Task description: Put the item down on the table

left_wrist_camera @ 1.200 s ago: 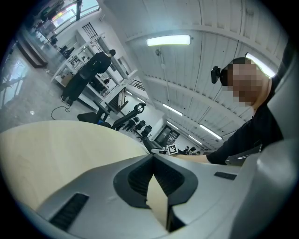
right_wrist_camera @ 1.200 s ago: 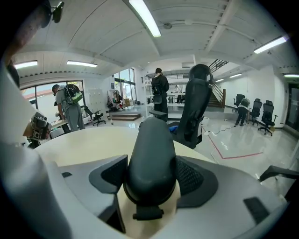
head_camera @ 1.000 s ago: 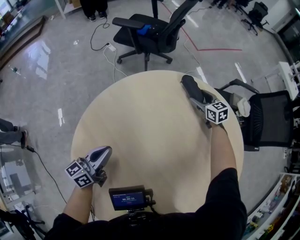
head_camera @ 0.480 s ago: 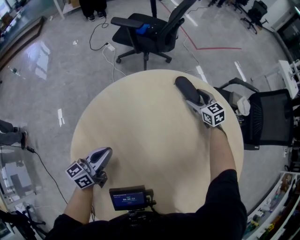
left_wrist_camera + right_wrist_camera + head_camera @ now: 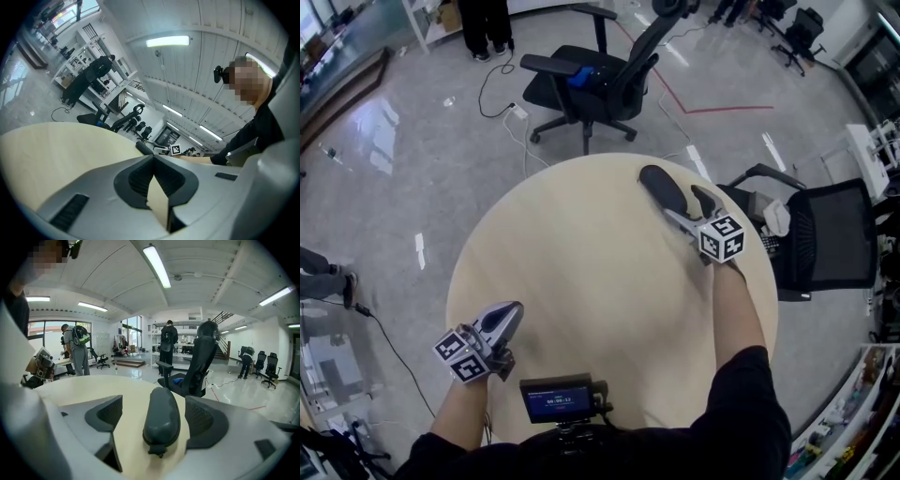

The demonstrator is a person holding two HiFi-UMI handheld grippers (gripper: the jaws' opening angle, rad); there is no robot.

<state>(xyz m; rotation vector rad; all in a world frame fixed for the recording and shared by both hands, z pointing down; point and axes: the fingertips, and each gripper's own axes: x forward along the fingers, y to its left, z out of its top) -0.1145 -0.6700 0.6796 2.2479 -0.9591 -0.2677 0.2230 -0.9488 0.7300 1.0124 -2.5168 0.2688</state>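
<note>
We see our left tool [image 5: 153,159] with its jaws closed tip to tip and nothing between them, pointing across the pale tabletop [image 5: 51,150]. Near the tabletop's far edge lies a dark elongated item [image 5: 143,148]. A marker cube [image 5: 176,150] sits just beside it, with a dark sleeve [image 5: 243,136] behind.

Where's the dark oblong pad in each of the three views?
Head view: pad at the far right of the table.
Left gripper view: pad small, at the far table edge.
Right gripper view: pad centre, between the right fingers, just opened, untouched.
Shared landmark: the round table.
</note>
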